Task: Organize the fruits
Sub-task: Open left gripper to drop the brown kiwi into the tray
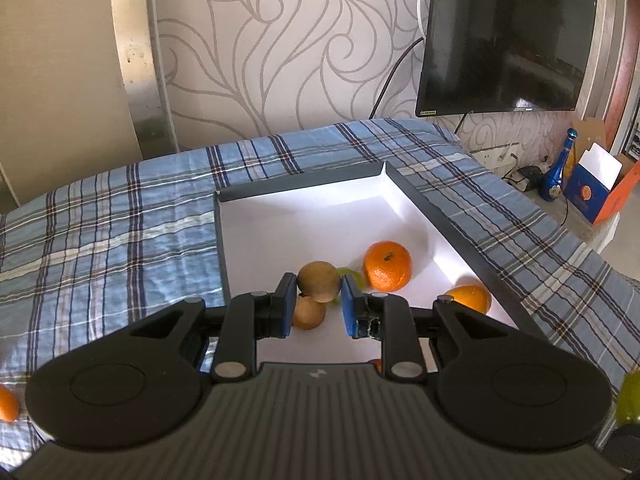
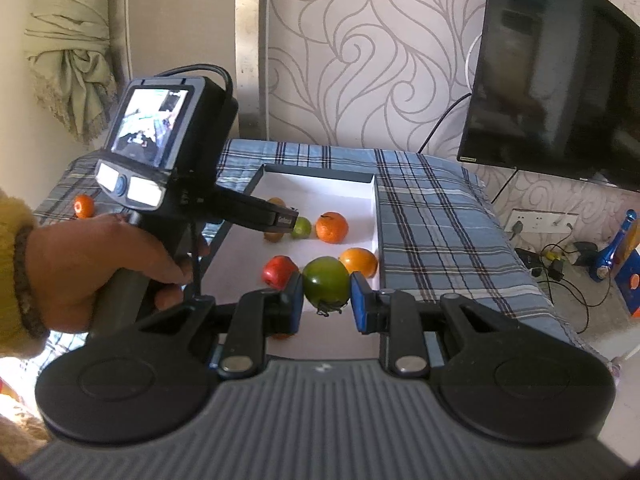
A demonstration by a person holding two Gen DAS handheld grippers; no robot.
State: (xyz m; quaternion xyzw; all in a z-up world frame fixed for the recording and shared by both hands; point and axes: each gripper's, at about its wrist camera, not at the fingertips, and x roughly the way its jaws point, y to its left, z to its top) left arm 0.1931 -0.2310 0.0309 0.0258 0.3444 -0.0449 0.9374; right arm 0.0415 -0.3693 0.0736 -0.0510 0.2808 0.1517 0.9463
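Placing both held fruits in the box.
We are gripping a brown fruit [image 1: 318,286] in the left gripper [image 1: 319,306] and a green fruit [image 2: 325,283] in the right gripper [image 2: 326,300], frame centre; we are lowering into bare box [image 1: 304,216] floor before releasing.

A shallow box [image 2: 376,200] lies on a cloth-covered bench [image 2: 432,216], with a television [image 2: 560,80] on the wall behind and to its right. Inside the box, two kiwis [image 1: 318,286] sit side by side near its middle, a lime [image 2: 301,227] and a tangerine [image 2: 331,227] lie to their right, an orange [image 2: 359,262] rests against the right wall, and an apple [image 2: 279,271] lies to the left of the orange. Another tangerine [image 2: 84,205] lies on the bench, well left of the box.
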